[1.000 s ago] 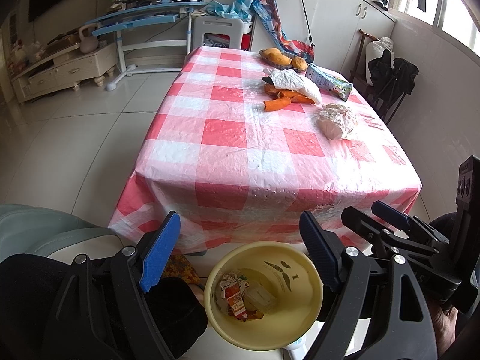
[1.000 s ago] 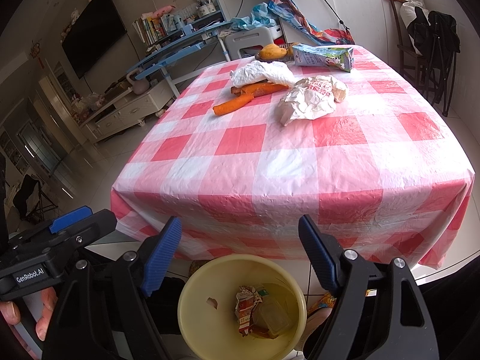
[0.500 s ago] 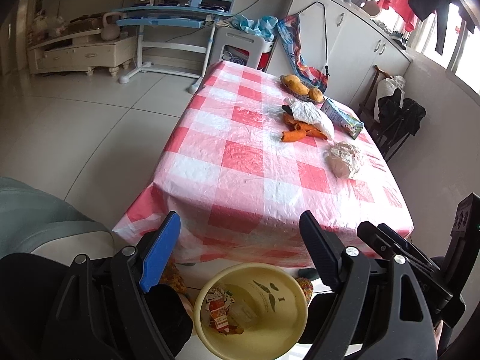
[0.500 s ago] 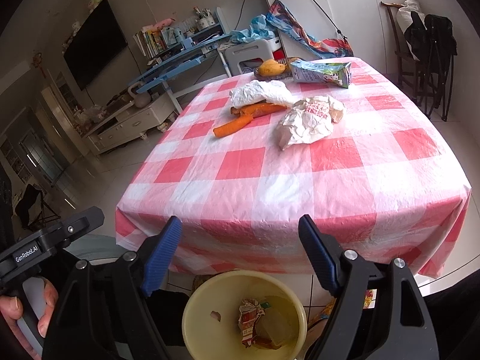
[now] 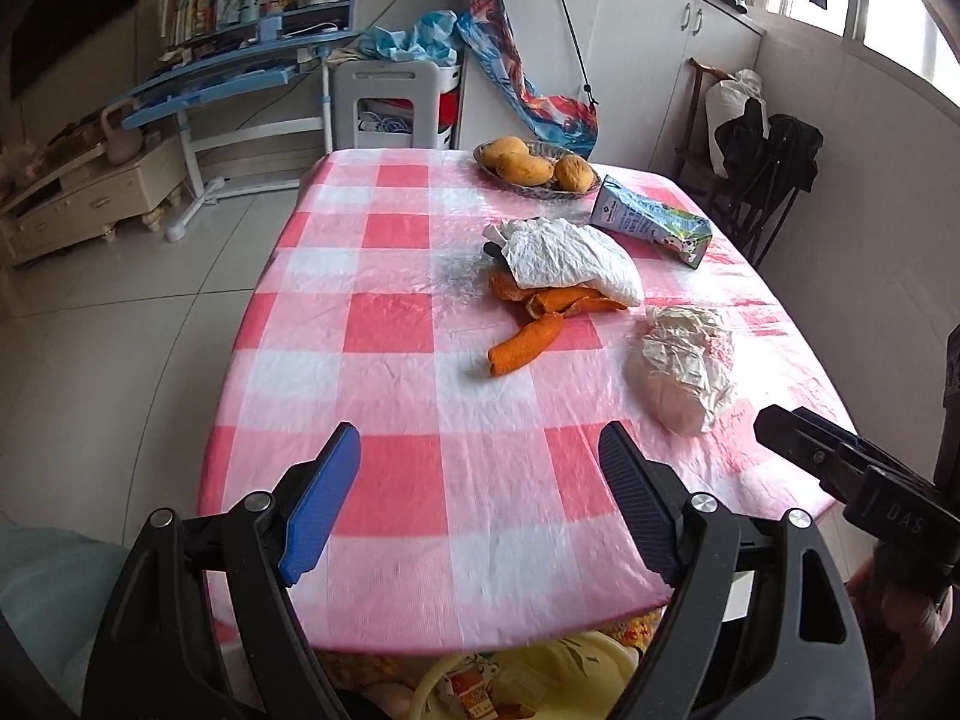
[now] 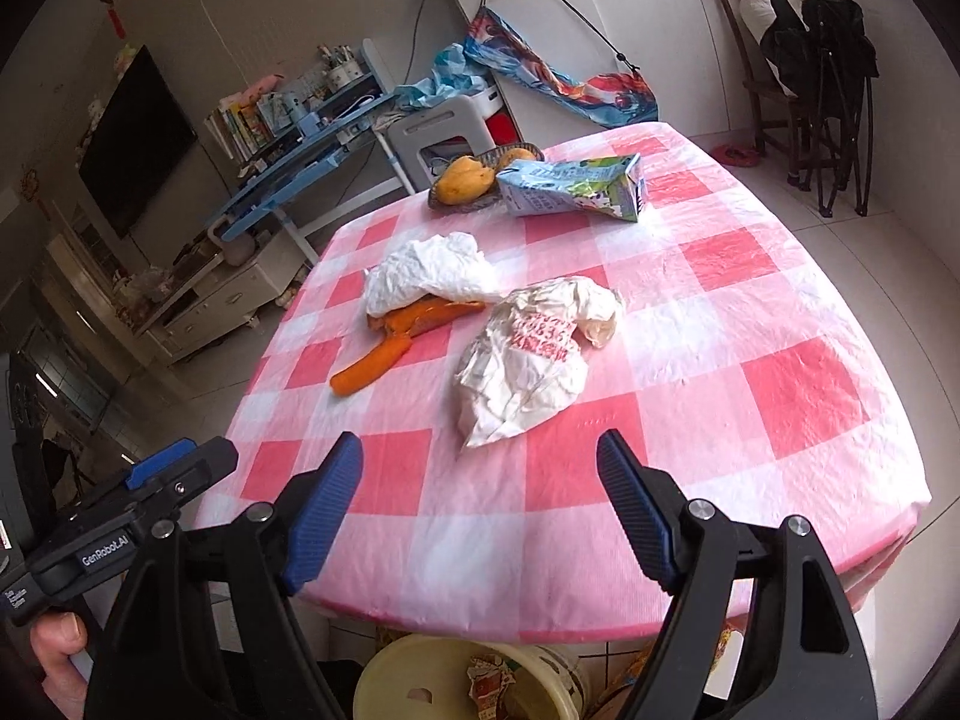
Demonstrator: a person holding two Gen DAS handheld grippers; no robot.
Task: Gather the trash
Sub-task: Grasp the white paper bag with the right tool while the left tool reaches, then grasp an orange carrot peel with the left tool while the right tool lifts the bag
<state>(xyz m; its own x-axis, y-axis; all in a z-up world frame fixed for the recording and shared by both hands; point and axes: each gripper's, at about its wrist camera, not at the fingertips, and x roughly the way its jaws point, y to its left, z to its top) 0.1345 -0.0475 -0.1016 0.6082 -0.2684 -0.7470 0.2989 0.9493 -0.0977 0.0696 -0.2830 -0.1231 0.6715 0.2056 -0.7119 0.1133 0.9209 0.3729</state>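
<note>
While both the left tongs (image 5: 480, 480) and right tongs (image 6: 480, 486) gape wide and empty, a yellow plastic bin (image 6: 420, 678) sits below the pink-checked bench (image 5: 390, 480); farther on lie crumpled white wrapper (image 6: 528, 354), orange peels (image 5: 528, 342), probably a milk carton (image 6: 570, 186).

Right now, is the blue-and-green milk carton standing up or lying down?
Lying down. The blue-and-green milk carton rests on its long side on the checked tablecloth.
</note>
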